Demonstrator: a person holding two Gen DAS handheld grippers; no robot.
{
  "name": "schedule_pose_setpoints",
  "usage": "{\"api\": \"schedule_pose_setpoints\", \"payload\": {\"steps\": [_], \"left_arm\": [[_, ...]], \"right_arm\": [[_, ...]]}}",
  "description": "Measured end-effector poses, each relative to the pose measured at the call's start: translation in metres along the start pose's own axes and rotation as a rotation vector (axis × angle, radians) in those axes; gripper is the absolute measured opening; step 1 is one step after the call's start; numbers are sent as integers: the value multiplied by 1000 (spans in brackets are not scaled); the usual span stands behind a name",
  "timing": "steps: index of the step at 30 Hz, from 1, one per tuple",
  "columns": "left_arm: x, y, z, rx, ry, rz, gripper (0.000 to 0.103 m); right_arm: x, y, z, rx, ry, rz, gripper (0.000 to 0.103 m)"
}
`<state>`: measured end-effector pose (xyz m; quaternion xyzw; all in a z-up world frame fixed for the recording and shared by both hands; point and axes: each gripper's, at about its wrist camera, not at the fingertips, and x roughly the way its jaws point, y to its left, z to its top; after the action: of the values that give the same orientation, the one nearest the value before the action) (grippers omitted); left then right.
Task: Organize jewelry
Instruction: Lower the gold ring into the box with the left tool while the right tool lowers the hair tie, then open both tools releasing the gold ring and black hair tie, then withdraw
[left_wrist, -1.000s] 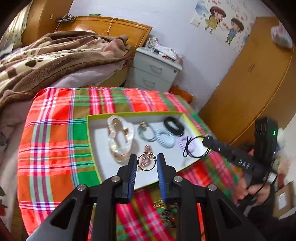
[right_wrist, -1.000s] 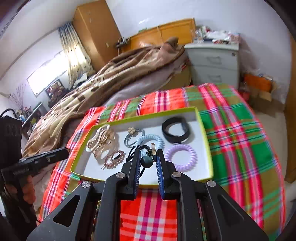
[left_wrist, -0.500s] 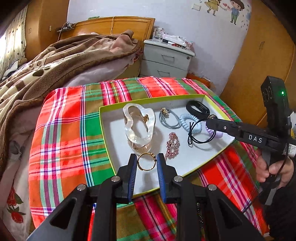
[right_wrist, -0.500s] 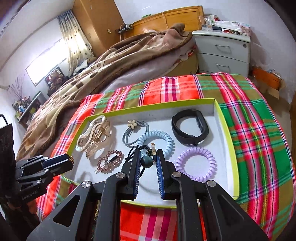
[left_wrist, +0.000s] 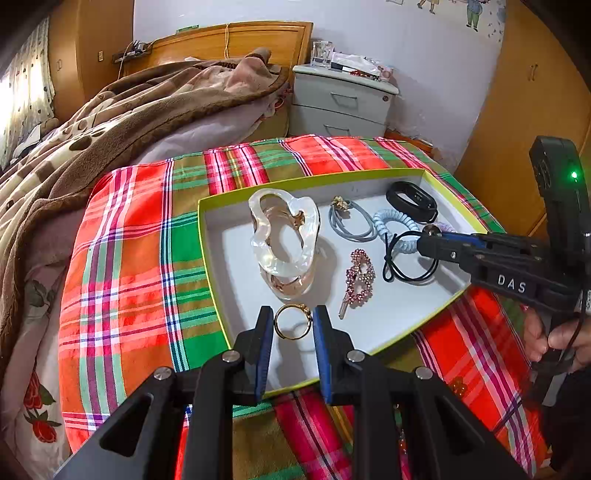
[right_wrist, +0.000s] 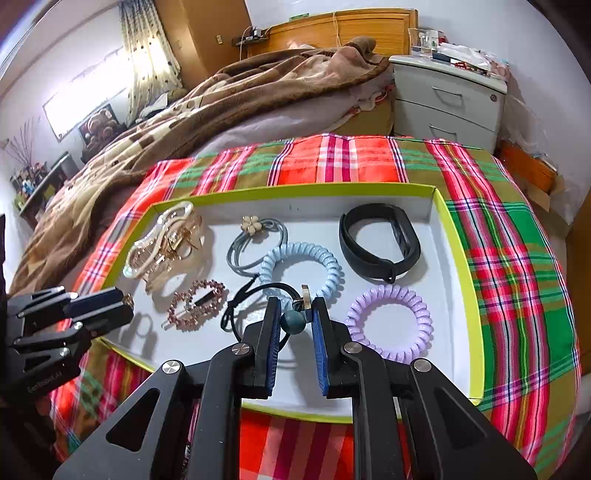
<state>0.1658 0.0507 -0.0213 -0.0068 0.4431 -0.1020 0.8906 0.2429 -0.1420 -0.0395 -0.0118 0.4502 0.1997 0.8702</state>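
Left gripper (left_wrist: 293, 325): fingers closed on a gold ring (left_wrist: 293, 322), held upright facing the camera, its small setting at the top, above the near edge of the green-rimmed tray (left_wrist: 207, 258).

Right gripper (right_wrist: 293, 321): fingers clamped on the teal bead of a black elastic hair tie (right_wrist: 255, 295); the cord loops away to the left over the tray floor.

Tray contents, near to far in the right wrist view:
- Pink rhinestone hair clip (right_wrist: 195, 302), long axis running left-near to right-far, lying flat.
- Purple coil hair tie (right_wrist: 388, 317), flat, at the right.
- Blue coil hair tie (right_wrist: 299, 269), just beyond the gripper tips, overlapping a grey hair tie with a flower (right_wrist: 255, 236).
- Clear claw clip (right_wrist: 166, 243), at the left, long axis pointing away.
- Black wristband (right_wrist: 380, 243), far right.

The tray rests on a plaid cloth (right_wrist: 351, 158).
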Motion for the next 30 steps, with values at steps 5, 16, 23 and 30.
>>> {"api": "schedule_pose_setpoints", "payload": {"steps": [5, 16, 23, 30], "left_arm": [[2, -1, -1, 1, 10, 0, 23], [4, -2, -1, -12, 18, -7, 30], [-3, -4, -2, -20, 11, -13, 35], [-22, -10, -5, -20, -24, 14, 37]], "right_arm": [[2, 0, -1, -20, 5, -28, 17], [-2, 2, -1, -25, -5, -43, 34], [-13, 4, -3, -14, -32, -40, 35], [-40, 12, -12, -1, -88, -19, 35]]}}
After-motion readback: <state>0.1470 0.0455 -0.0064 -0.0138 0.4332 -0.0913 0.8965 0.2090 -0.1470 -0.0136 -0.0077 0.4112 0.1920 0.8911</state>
